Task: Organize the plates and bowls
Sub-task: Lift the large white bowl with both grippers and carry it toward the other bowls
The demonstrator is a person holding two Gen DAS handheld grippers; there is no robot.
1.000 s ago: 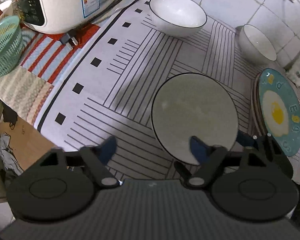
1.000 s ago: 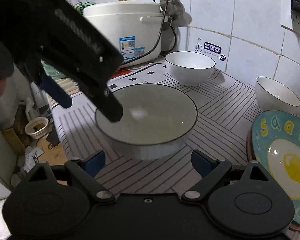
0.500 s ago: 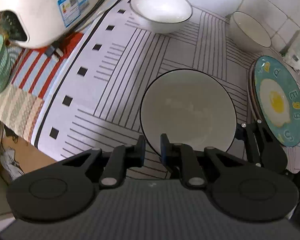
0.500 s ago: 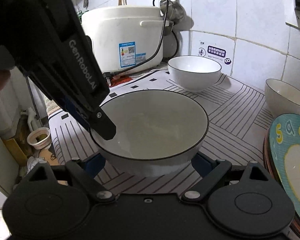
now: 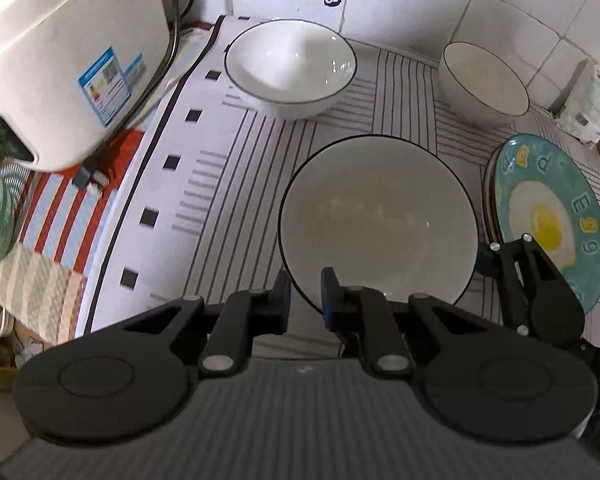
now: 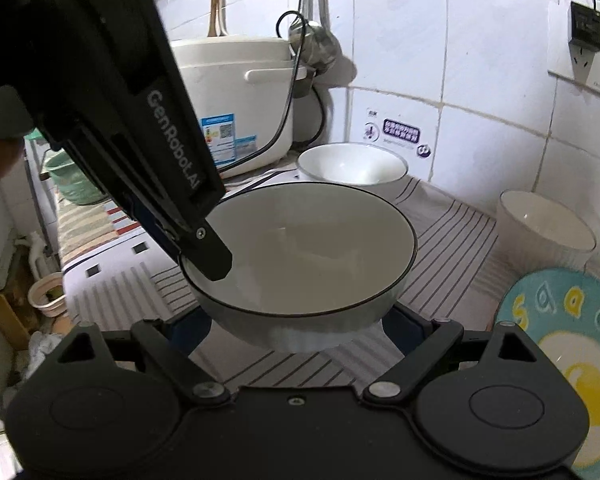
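- The left claw [image 5: 303,298] is pinched on the near rim of the big black-rimmed bowl [image 5: 378,228], one finger inside the wall, one outside.
- The bowl looks lifted off the striped mat [image 5: 236,184] and slightly tilted, out over the middle of the worktop.
- The right claw [image 6: 296,332] stands wide just under it, its fingers either side of the foot and holding nothing.
- It looks like glazed ceramic: stiff, weighty, slick and chippable. A one-sided rim pinch will probably want to sag, so support from below seems wise.
- Two more bowls wait behind: one [image 5: 290,66] by the rice cooker [image 5: 66,50], one [image 5: 482,80] by the wall.
- The egg plate [image 5: 550,216] sits on a stack to the right.
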